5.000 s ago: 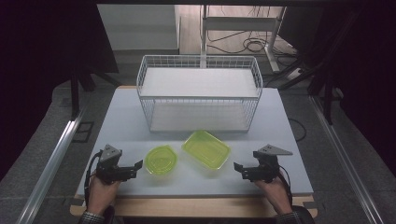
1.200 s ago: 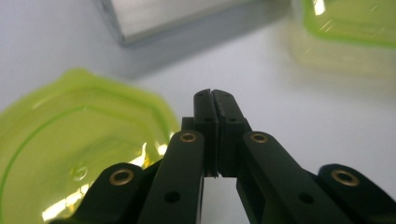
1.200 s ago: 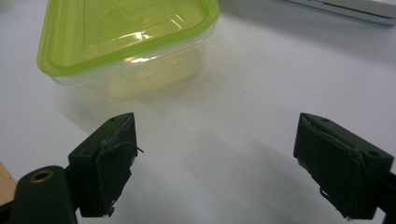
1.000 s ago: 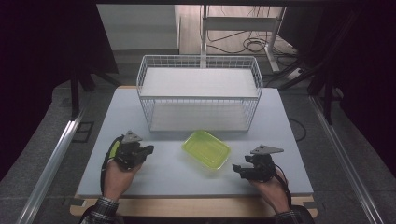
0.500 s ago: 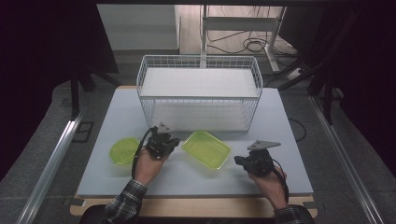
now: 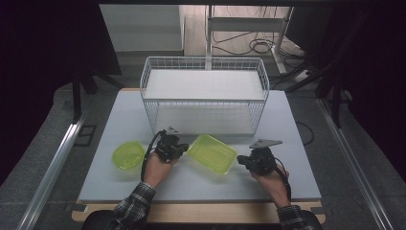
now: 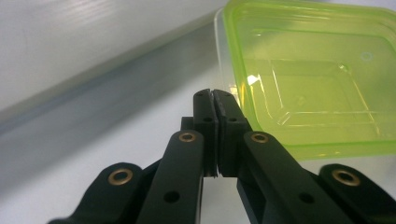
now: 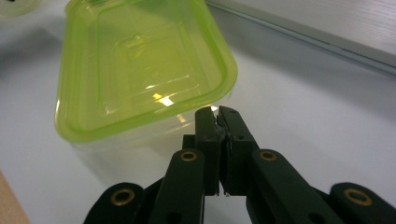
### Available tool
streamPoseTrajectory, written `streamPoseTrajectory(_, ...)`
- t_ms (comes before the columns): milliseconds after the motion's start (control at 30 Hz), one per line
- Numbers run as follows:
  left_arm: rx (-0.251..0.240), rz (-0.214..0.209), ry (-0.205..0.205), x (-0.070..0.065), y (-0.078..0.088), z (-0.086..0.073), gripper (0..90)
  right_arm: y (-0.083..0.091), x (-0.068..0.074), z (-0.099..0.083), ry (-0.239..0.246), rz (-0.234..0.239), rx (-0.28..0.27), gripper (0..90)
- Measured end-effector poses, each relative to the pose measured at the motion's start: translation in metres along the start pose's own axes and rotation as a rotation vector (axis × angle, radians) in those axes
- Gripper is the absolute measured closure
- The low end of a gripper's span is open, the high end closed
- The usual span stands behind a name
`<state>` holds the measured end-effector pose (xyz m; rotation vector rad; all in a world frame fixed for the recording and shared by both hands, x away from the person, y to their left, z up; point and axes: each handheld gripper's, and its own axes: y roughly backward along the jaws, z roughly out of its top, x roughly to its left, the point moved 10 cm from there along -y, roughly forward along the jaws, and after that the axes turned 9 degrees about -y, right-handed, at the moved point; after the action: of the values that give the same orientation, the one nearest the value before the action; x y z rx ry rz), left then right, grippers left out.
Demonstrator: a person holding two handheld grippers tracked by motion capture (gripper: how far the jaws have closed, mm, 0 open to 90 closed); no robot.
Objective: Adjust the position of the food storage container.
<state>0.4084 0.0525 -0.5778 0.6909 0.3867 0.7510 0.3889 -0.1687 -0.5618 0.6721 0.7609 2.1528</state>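
A green rectangular lidded container [image 6: 212,153] lies on the white table in front of the wire basket [image 6: 203,73]. My left gripper [image 6: 171,144] is shut at its left end; in the left gripper view the closed tips [image 7: 215,94] sit right against the container's [image 7: 308,84] clear rim, nothing between them. My right gripper [image 6: 255,161] is shut at the container's right end, with its tips [image 8: 216,112] touching the corner of the container [image 8: 140,70]. A round green bowl [image 6: 128,155] sits apart to the left.
The white wire basket stands across the back half of the table [image 6: 297,182], its front wall just behind the container. Both forearms come in from the near edge. Dark floor and a metal rail [image 6: 52,163] lie to the left.
The round bowl has gone from beside the container to the left part of the table. My left gripper has left it and come back to the container's left end. The right gripper has edged inward.
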Motion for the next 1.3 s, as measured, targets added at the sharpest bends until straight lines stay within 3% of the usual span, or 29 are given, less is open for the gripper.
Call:
streamPoseTrajectory(67, 0.004, -0.014, -0.003, -0.005, 0.002, -0.004, 89.2, -0.001, -0.004, 0.003, -0.001, -0.008, -0.002, 86.2)
streamPoseTrajectory(300, -0.006, -0.06, 0.041, -0.022, 0.011, -0.017, 88.9, -0.004, -0.008, 0.006, -0.016, -0.004, -0.001, 86.2)
streamPoseTrajectory(533, 0.036, -0.107, 0.013, -0.041, 0.018, -0.037, 88.0, -0.009, -0.008, 0.012, -0.02, 0.005, 0.0, 85.6)
streamPoseTrajectory(1000, 0.063, -0.145, -0.028, -0.069, 0.022, -0.053, 85.8, -0.027, -0.005, 0.021, 0.012, 0.014, 0.022, 84.6)
streamPoseTrajectory(1067, 0.056, -0.14, -0.028, -0.069, 0.023, -0.054, 84.8, -0.026, -0.005, 0.02, 0.02, 0.011, 0.019, 83.1)
streamPoseTrajectory(1100, 0.052, -0.108, -0.046, -0.063, 0.028, -0.056, 84.2, -0.024, -0.005, 0.02, 0.028, 0.005, 0.014, 82.3)
streamPoseTrajectory(1167, 0.028, -0.087, -0.046, -0.058, 0.035, -0.055, 81.5, -0.019, -0.006, 0.02, 0.034, -0.009, 0.003, 79.8)
streamPoseTrajectory(1300, -0.013, -0.041, -0.086, -0.052, 0.047, -0.057, 64.4, -0.007, -0.005, 0.018, 0.049, -0.023, -0.031, 71.0)
